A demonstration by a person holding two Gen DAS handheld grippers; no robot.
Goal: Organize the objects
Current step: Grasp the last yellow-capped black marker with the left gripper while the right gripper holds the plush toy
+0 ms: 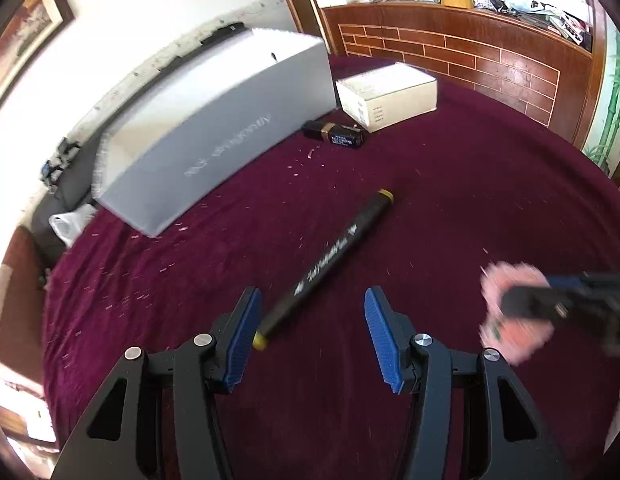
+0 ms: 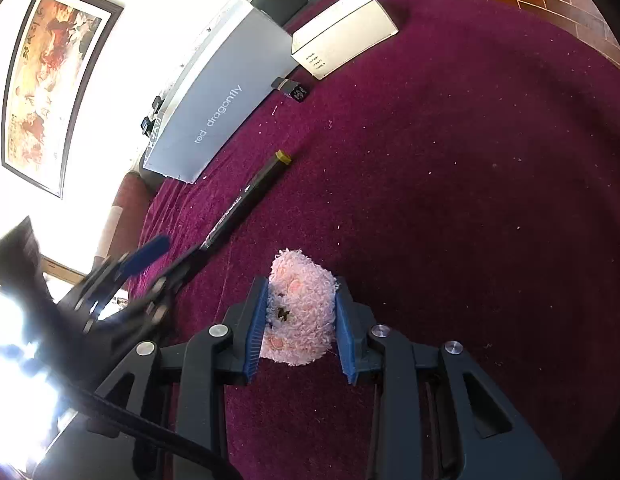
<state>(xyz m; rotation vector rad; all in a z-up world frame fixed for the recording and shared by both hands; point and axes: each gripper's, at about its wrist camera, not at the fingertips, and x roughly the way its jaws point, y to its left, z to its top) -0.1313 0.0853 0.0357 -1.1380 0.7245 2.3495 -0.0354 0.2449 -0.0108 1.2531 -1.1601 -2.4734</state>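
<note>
Pink and fluffy, a small plush toy [image 2: 299, 312] sits on the maroon cloth of the counter [image 2: 470, 200], squeezed between the blue pads of the right gripper [image 2: 299, 320], whose jaws are clamped on its sides. Just to its left, the left gripper [image 1: 314, 336] hovers with its jaws apart and nothing between the pads; the near end of a black marker with yellow caps [image 1: 330, 264] lies on the cloth just ahead of its left finger, apart from it as far as I can tell. Farther back, a long grey shoebox [image 1: 213, 128] printed "red dragonfly" lies closed along the counter's far edge, so I cannot tell what it holds. Beside it stands a smaller cream cardboard box [image 1: 386, 94], also closed, contents hidden. A small black battery-like block [image 1: 334, 134] lies on the cloth near where the two boxes meet.
</note>
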